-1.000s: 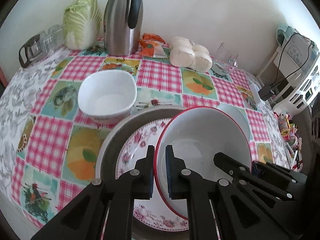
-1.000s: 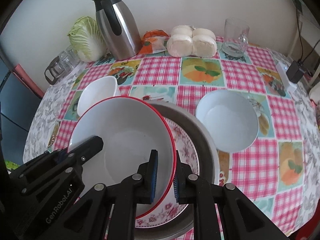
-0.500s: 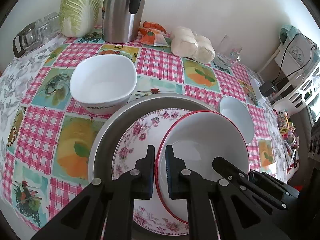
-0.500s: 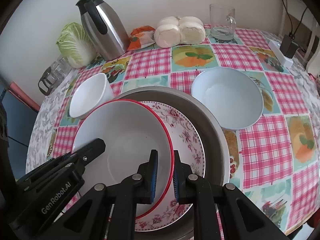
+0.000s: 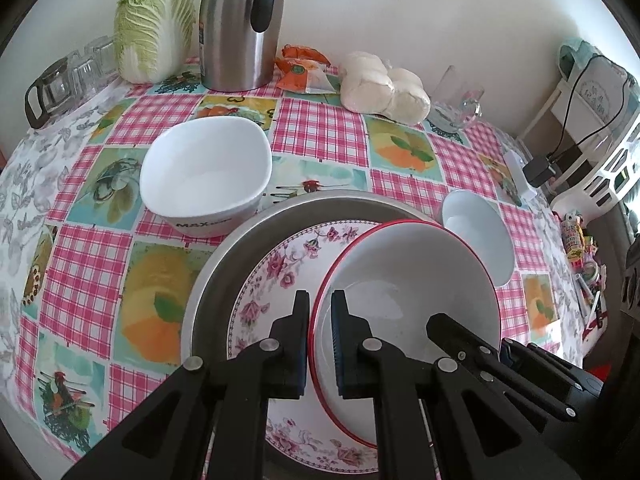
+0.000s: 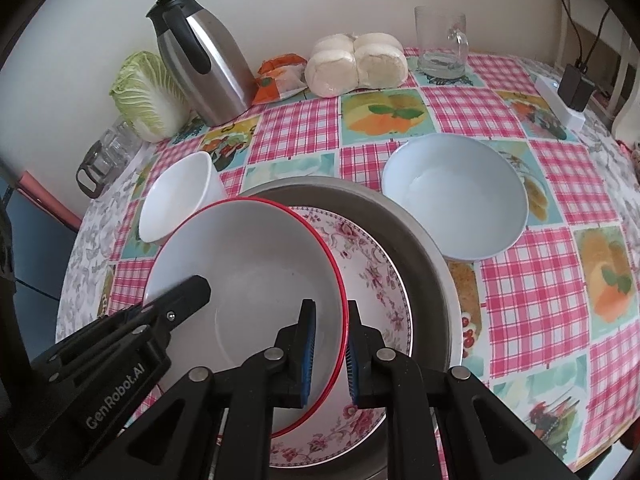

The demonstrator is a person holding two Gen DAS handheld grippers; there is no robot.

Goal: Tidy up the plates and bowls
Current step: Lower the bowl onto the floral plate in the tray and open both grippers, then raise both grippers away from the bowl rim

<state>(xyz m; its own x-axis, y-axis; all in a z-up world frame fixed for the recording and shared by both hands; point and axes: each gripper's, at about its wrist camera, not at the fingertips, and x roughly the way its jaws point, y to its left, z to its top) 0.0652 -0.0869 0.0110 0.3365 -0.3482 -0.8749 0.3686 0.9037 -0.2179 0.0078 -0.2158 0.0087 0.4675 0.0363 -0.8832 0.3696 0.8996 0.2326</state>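
A white bowl with a red rim (image 5: pixel 408 280) (image 6: pixel 248 264) is held between both grippers, just over a pink floral plate (image 5: pixel 280 264) (image 6: pixel 368 264) that lies in a grey metal pan (image 5: pixel 224 256) (image 6: pixel 424 248). My left gripper (image 5: pixel 320 312) is shut on the bowl's left rim. My right gripper (image 6: pixel 331 320) is shut on its right rim. A white squarish bowl (image 5: pixel 206 172) (image 6: pixel 176 196) stands left of the pan. A pale blue bowl (image 5: pixel 480 232) (image 6: pixel 456 196) stands right of it.
At the back of the round checked table stand a steel jug (image 5: pixel 240 24) (image 6: pixel 200 56), a cabbage (image 5: pixel 152 20) (image 6: pixel 148 92), wrapped buns (image 5: pixel 384 88) (image 6: pixel 356 64), a snack packet (image 6: pixel 278 80), a glass mug (image 6: pixel 442 40) and glasses (image 5: pixel 60 84). A power strip (image 6: pixel 560 100) lies at the right edge.
Both grippers have lowered the red-rimmed bowl toward the floral plate, and the views have tilted down and drawn closer. The grip on the rim is unchanged.
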